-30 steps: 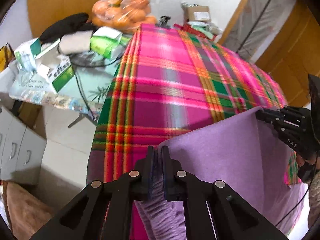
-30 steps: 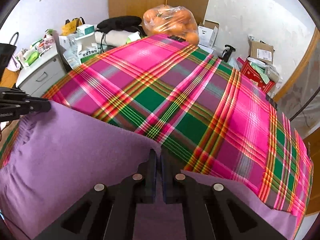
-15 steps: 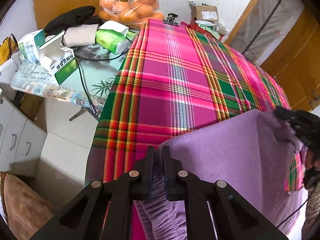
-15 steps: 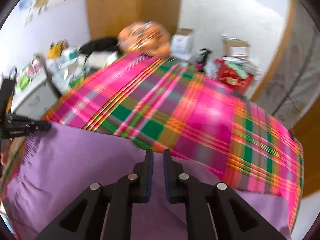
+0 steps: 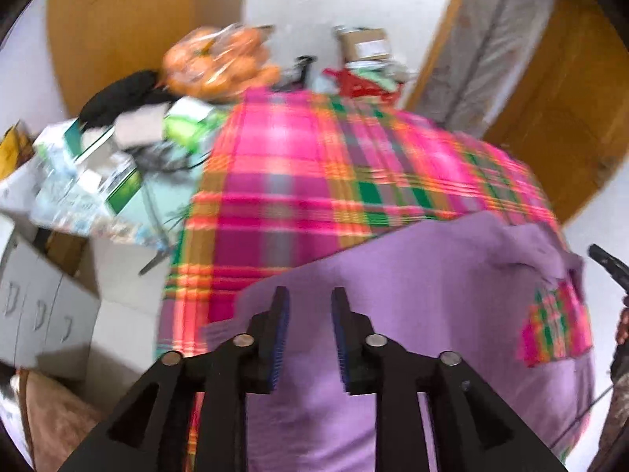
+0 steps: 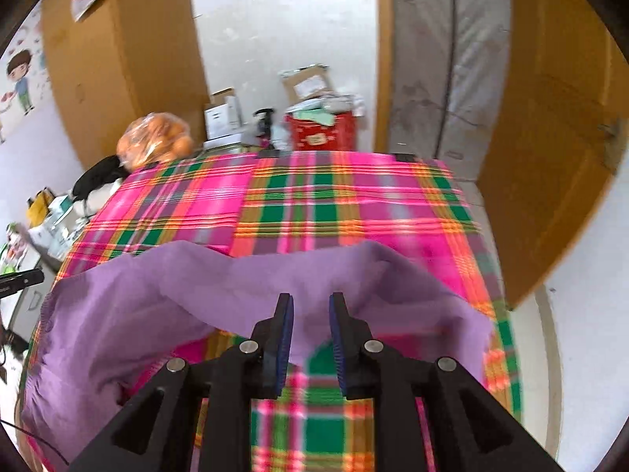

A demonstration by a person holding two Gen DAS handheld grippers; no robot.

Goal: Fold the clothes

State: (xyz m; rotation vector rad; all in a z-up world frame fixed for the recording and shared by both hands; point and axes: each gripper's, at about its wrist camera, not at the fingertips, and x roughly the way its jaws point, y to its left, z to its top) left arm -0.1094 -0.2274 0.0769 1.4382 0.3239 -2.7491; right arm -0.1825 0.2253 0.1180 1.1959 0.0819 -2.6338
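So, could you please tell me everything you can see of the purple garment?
The purple garment is plain lilac, a soft matte fabric with no print. It lies loosely folded and rumpled on the plaid cloth, at the near edge of the covered surface, with a gap exposing plaid near one side. A gathered, ribbed-looking edge shows at its left. Both the left gripper and right gripper are opening above it; fabric shows between the pads, unpinched.

1. The purple garment (image 6: 129, 310) is plain, soft cloth, rumpled rather than flat.
2. It lies across the near end of the plaid-covered counter (image 6: 314, 204).
3. Its near edge hangs over the front (image 5: 314, 424).
4. One fold lies doubled back, baring plaid beneath.
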